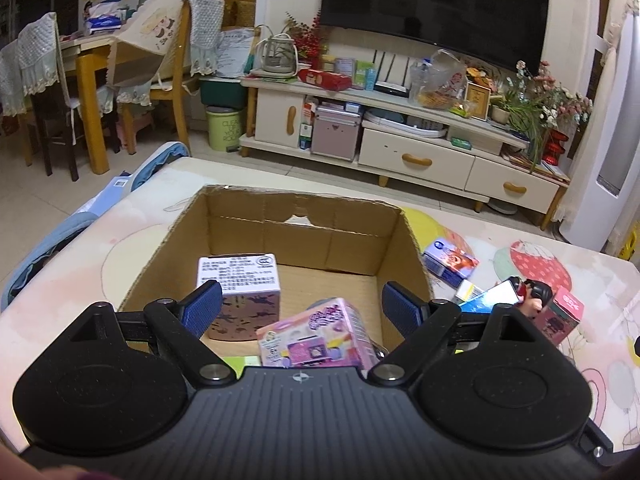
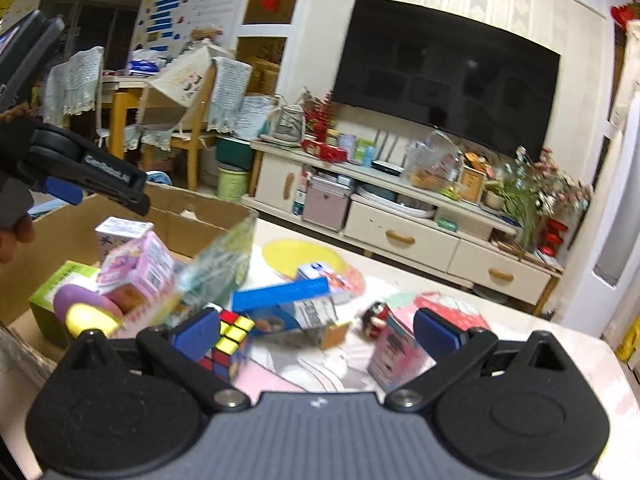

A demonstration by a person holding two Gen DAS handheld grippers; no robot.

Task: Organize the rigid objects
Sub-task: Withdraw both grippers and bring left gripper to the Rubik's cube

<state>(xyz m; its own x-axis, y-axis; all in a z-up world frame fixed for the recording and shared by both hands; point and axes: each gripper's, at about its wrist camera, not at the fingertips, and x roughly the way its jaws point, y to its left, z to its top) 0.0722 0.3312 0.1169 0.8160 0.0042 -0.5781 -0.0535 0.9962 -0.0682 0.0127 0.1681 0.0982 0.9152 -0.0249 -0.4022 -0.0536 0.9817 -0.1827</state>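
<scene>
Two grippers are hanging spread and empty. Left gripper (image 1: pixel 302 304) is hovering over the cardboard box (image 1: pixel 412 256), where a pink box (image 1: pixel 316 336) is lying between its fingers, with a white box (image 1: pixel 238 276) beside the left finger. Right gripper (image 2: pixel 316 332) is hovering over the table (image 2: pixel 560 344); a puzzle cube (image 2: pixel 230 338) is sitting just beside its left finger (image 2: pixel 196 336).

Readable marks on the bin, the tongs and a boxed toy

The green bin (image 1: pixel 225 128) by the TV stand carries pale lettering, "CLEAN", "YOUR" and "ROOM" legible. The left tongs (image 2: pixel 64 192) seen from the right wrist view bear white lettering that looks like "GenRobot.AI", somewhat blurred. The white box (image 1: pixel 238 276) in the carton shows a CCC mark above dense print too small to read.
</scene>
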